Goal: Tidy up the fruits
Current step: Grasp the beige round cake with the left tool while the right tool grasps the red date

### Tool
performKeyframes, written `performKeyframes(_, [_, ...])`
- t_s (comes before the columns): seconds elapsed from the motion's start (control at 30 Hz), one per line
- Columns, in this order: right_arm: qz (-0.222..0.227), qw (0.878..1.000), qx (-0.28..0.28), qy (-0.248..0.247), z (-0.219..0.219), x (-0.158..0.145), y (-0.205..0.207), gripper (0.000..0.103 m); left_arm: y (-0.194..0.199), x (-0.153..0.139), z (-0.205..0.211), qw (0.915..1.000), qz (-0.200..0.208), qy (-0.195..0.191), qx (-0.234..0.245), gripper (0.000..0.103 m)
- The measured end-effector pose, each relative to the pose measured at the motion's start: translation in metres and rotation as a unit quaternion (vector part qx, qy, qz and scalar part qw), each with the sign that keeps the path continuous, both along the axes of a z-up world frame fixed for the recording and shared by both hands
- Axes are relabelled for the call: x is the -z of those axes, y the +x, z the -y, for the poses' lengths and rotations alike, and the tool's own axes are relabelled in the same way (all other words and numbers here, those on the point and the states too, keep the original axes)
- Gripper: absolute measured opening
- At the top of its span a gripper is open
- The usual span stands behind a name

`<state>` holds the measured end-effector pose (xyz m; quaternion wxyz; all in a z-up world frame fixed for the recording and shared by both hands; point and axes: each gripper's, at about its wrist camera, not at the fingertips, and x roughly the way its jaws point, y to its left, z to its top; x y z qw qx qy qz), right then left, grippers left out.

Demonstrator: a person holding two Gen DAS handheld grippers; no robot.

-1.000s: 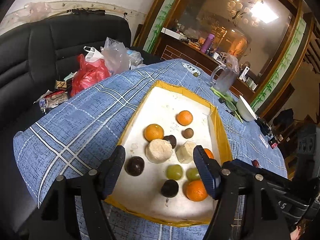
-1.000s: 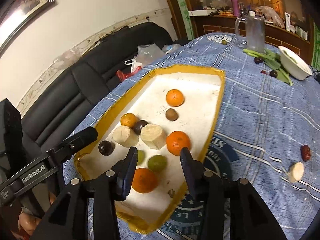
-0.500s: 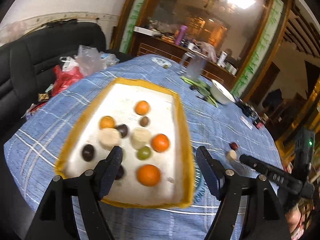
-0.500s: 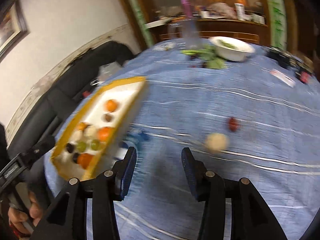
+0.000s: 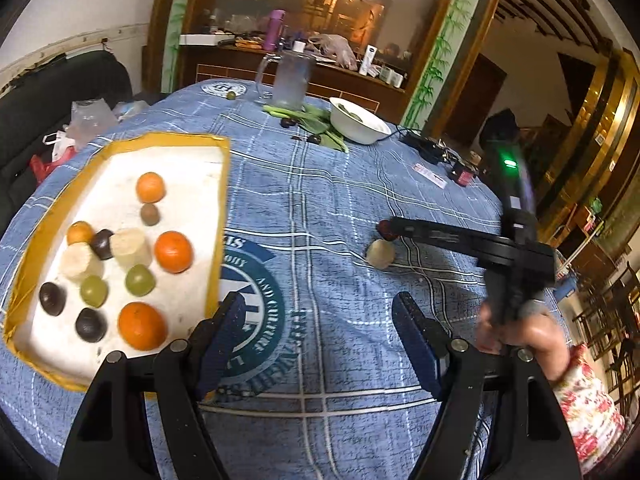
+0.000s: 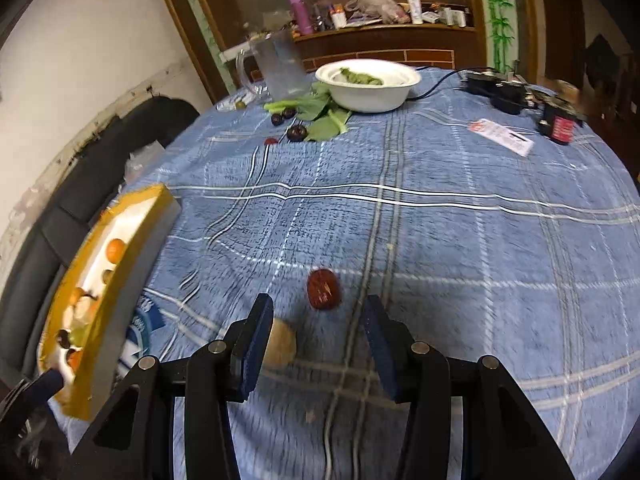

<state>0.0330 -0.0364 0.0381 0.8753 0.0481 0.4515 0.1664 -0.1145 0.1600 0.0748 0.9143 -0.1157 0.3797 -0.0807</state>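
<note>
Closest to me the left gripper (image 5: pixel 318 322) hangs over the blue checked tablecloth (image 5: pixel 340 208) with its jaws spread wide and nothing between them; just off its left finger lies the yellow-rimmed tray (image 5: pixel 222 216), where oranges, green grapes, dark plums and pale cut chunks sit bunched at the near end; one orange (image 5: pixel 150 187) sits apart, farther up the tray. Across the cloth the right gripper (image 6: pixel 318 340) is low over the table, jaws parted, gripping nothing; a pale cut fruit piece (image 6: pixel 282 346) lies right against the inner face of its left finger, whether touching I cannot tell; a red date (image 6: pixel 323 289) rests just past the fingertips, a little beyond the pale piece. Farther back, two dark plums (image 6: pixel 289 125) lie among green leaves (image 6: pixel 326 118) beside a white bowl (image 6: pixel 368 87); a clear jug (image 6: pixel 280 66) stands beside the bowl near the table's far edge.
</note>
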Motion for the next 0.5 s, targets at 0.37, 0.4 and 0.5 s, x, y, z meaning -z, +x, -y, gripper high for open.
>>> performKeyframes(0.37, [-0.004,1.0,-0.001,-0.024,0.0,0.022,0.018,0.022,0.048,0.013,0.046,0.9983,-0.012,0.04,0.04,0.061])
performKeyframes(0.4, [-0.006,1.0,0.003,-0.021,0.004,0.022,0.019,0.022,0.053,0.015,0.053,0.9978,-0.012,0.045,0.047,0.061])
performKeyframes(0.5, [-0.012,1.0,0.024,-0.008,0.022,0.02,0.02,0.022,0.074,0.023,0.078,0.9949,-0.015,0.065,0.076,0.061])
